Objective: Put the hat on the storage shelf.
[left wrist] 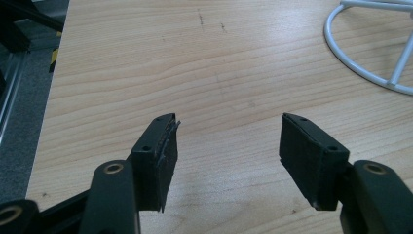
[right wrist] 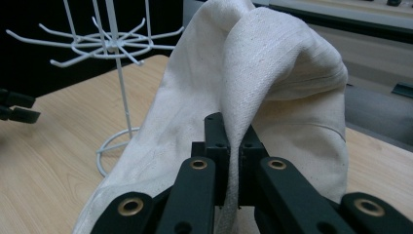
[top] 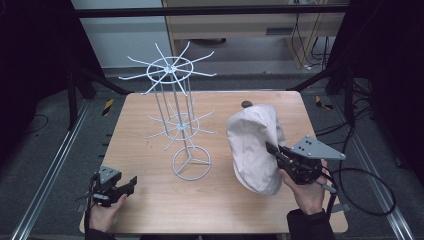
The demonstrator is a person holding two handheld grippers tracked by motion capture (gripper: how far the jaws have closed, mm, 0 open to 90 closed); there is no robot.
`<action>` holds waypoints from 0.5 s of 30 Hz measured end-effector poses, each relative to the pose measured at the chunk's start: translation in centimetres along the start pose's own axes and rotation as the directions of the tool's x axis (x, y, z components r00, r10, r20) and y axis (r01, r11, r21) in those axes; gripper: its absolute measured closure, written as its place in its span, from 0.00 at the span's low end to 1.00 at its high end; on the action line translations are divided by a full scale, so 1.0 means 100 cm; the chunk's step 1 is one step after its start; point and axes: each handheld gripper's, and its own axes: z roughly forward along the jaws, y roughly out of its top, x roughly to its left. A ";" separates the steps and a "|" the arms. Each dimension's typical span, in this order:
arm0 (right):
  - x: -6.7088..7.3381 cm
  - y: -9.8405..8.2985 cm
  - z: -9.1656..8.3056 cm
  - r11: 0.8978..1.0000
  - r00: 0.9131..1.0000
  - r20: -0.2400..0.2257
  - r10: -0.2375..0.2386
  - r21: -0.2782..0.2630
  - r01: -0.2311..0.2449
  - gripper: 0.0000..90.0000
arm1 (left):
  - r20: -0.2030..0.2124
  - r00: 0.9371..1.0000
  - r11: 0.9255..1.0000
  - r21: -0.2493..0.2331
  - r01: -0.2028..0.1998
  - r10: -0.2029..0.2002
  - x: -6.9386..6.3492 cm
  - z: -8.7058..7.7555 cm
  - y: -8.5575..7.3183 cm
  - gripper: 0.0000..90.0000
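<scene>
Right claw [right wrist: 234, 146] clamped on cream cloth [right wrist: 272, 83]; left claw [left wrist: 229, 146] agape above table [left wrist: 122, 63]

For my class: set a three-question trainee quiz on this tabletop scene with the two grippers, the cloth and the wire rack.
1. True or false: the right gripper is shut on the cream cloth.
2. The left gripper is: A open over bare table; B gripping the white wire rack; C holding cloth.
3. Fill in: the rack has ___ tiers of hooks.

Key: 1 true; 2 A; 3 two.
</scene>
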 end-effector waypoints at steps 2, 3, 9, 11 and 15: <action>0.000 0.003 -0.003 1.000 1.000 0.001 -0.002 -0.019 0.002 0.98 | 0.000 1.000 1.000 0.000 0.000 0.000 0.000 0.000 0.000 0.44; 0.000 0.004 -0.004 1.000 1.000 0.000 -0.001 -0.028 0.001 0.98 | 0.000 1.000 1.000 0.000 0.001 -0.001 0.000 0.000 0.000 0.44; -0.002 0.013 -0.008 0.997 1.000 0.006 -0.009 -0.079 0.009 0.98 | -0.002 1.000 1.000 0.002 0.002 -0.002 0.000 0.001 0.000 0.44; -0.003 0.017 -0.010 0.996 1.000 0.005 -0.008 -0.093 0.008 0.98 | -0.001 1.000 1.000 0.005 0.004 -0.004 0.001 0.001 0.000 0.43; -0.006 0.021 -0.013 0.993 1.000 0.010 0.001 -0.122 0.001 0.98 | 0.001 1.000 1.000 0.007 0.007 -0.007 0.001 0.002 0.000 0.43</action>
